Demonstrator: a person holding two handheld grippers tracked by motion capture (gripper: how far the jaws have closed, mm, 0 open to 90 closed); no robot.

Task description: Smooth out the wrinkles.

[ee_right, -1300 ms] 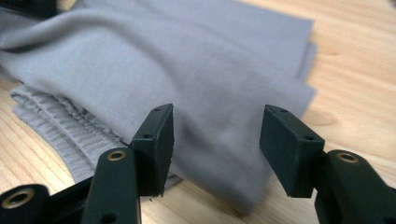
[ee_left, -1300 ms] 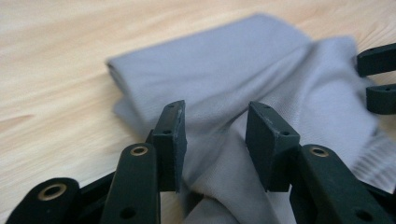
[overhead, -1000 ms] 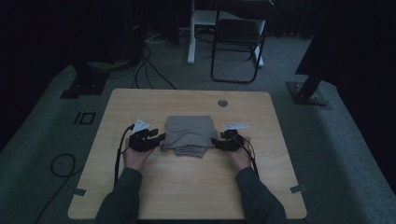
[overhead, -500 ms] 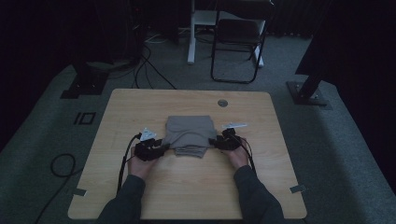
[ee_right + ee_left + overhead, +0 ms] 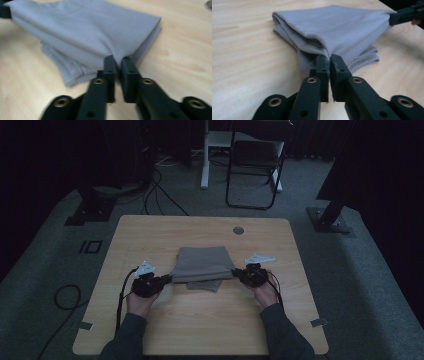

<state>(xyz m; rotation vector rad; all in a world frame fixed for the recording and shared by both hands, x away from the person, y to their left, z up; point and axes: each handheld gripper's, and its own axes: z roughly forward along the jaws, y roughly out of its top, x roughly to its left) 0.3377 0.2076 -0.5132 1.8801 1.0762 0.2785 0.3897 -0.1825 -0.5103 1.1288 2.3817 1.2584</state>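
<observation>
Dim room, dark carpet, pale wooden bench (image 5: 150,330) under the high view. Near edge: both forearms enter at 6 o'clock. Left tongs (image 5: 167,279) have just been closing and now pinch the near-left corner of the folded grey cloth (image 5: 202,265); right tongs (image 5: 236,272) have likewise just been closing and clamp the near-right corner. In the left gripper view the fabric (image 5: 337,30) bunches between the jaws. Cloth lies at bench centre, at 12 o'clock from the hands, near edge stretched between the two grips and slightly raised; a ribbed lower layer stays flat. Both hands equally near. Judgement: next move turns on that shared edge. Beyond, a chair (image 5: 255,165). No legible writing.
</observation>
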